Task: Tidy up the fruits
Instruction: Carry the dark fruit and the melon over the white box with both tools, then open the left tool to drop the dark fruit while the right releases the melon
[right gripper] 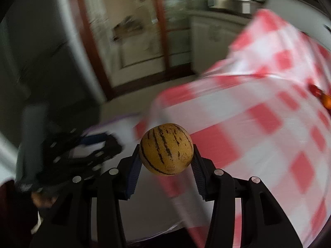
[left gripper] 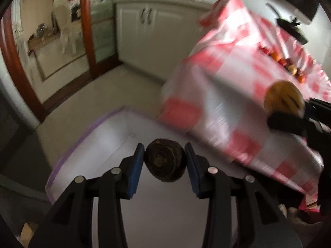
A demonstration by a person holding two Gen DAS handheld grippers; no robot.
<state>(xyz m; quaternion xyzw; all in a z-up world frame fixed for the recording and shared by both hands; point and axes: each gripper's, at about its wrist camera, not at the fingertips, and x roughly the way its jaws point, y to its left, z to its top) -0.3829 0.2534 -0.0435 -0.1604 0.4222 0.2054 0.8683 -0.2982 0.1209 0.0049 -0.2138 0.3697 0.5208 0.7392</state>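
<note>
Left tool (left gripper: 164, 162): we hold it narrowed on a dark fruit (left gripper: 164, 160), blue pads (left gripper: 136, 165) pressing either flank, the fruit at 6 o'clock in the left wrist view and clear of any surface. Below it lies a white bin (left gripper: 99, 142) with a purple rim, running from 6 to 9 o'clock.

Right tool (right gripper: 166, 150): we grip a yellow fruit (right gripper: 166, 149), round and marked with dark stripes, pinched between both pads at 6 o'clock in the right wrist view. The same fruit shows at 3 o'clock in the left wrist view, carried over the worktop edge.

Worktop (left gripper: 233, 82): covered with a red-and-white checked cloth, filling the 1 to 4 o'clock sector of both views.

Loose fruits (left gripper: 287, 63): a row of small red and orange pieces lying on the cloth at 2 o'clock in the left wrist view; too blurred for us to name the kinds.

Pan (left gripper: 289, 28): dark, at 1 o'clock on the far end of the worktop.

Cabinets (left gripper: 149, 26): pale doors at 12 o'clock, beyond the floor.
</note>
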